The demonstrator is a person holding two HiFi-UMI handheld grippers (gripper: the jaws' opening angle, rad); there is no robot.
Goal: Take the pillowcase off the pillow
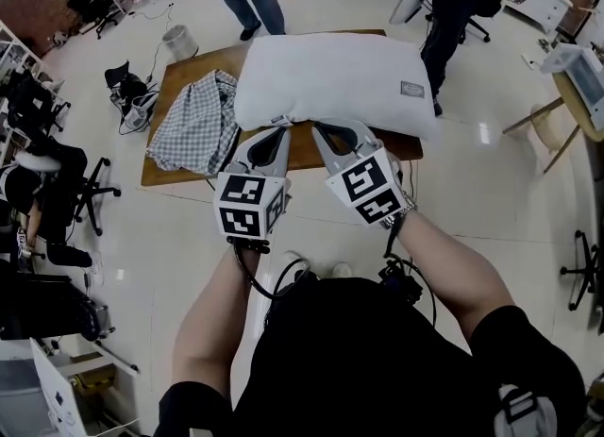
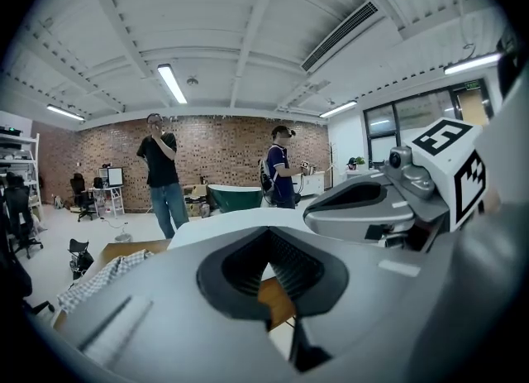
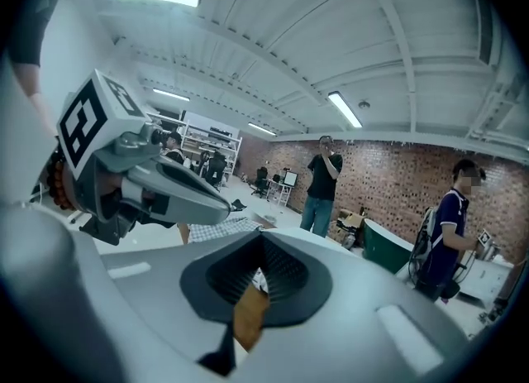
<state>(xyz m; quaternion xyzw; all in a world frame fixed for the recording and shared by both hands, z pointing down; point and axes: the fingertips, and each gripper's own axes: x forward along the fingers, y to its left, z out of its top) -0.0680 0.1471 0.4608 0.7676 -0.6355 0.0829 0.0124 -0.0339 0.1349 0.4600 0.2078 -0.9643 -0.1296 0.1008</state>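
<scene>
Head view: high, steeply down on table (image 1: 187, 69). Gripper views: low, level, toward brick wall (image 2: 223, 151). Shared: table, pillow (image 1: 330, 76).

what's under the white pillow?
The wooden table: the pillow lies on it and covers most of its right part. The checked cloth lies beside the pillow, to its left. Whether anything is tucked beneath the pillow cannot be seen.

Bright, even light from ceiling tube lights (image 2: 172, 83); shadows soft. Glare patch on glossy floor (image 1: 484, 133). Both gripper views: heavy fisheye, black vignetted corners, near foreground soft. Head view sharp, edges bowed.
</scene>
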